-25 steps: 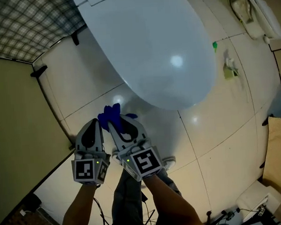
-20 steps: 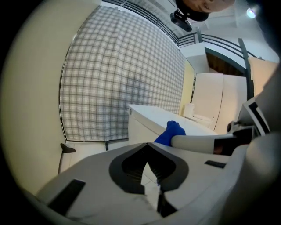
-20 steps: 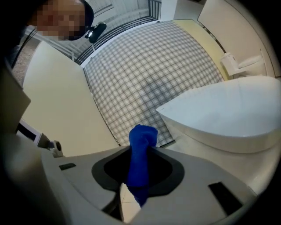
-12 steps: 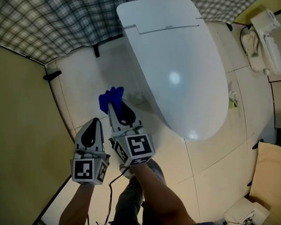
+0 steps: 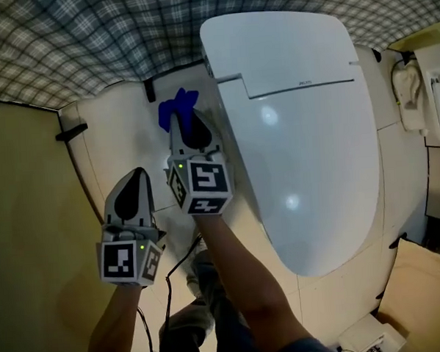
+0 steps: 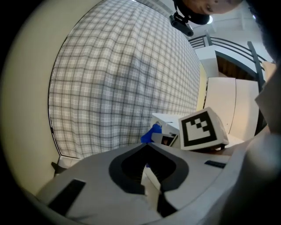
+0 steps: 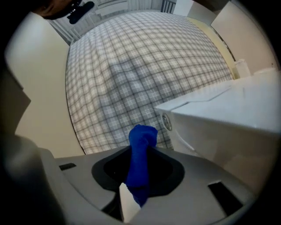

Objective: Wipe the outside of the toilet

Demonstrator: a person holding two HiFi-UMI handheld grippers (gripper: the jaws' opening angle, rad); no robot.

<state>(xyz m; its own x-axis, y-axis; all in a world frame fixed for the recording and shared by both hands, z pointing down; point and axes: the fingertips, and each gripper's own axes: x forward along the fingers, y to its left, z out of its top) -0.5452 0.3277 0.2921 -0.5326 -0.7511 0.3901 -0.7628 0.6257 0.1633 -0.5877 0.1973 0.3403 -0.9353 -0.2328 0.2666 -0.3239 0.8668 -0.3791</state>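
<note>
A white toilet (image 5: 298, 131) with its lid down fills the middle and right of the head view; its side and rear corner (image 7: 219, 123) show in the right gripper view. My right gripper (image 5: 182, 120) is shut on a blue cloth (image 5: 177, 107), held close beside the toilet's left rear side near the checked wall. The cloth (image 7: 140, 158) stands up between the jaws in the right gripper view. My left gripper (image 5: 136, 185) hangs lower left, apart from the toilet, shut with nothing in it. From the left gripper view the blue cloth (image 6: 152, 132) shows ahead.
A grey checked tile wall (image 5: 88, 39) runs behind the toilet. A beige partition (image 5: 31, 218) closes the left side. White fixtures (image 5: 422, 95) sit by the right wall. A cable (image 5: 174, 277) trails on the pale tiled floor (image 5: 122, 140) by my legs.
My right gripper has carried the blue cloth forward along the toilet's left side toward the checked wall. The head view has swung so more of the toilet's rear shows. The left gripper shifted little.
</note>
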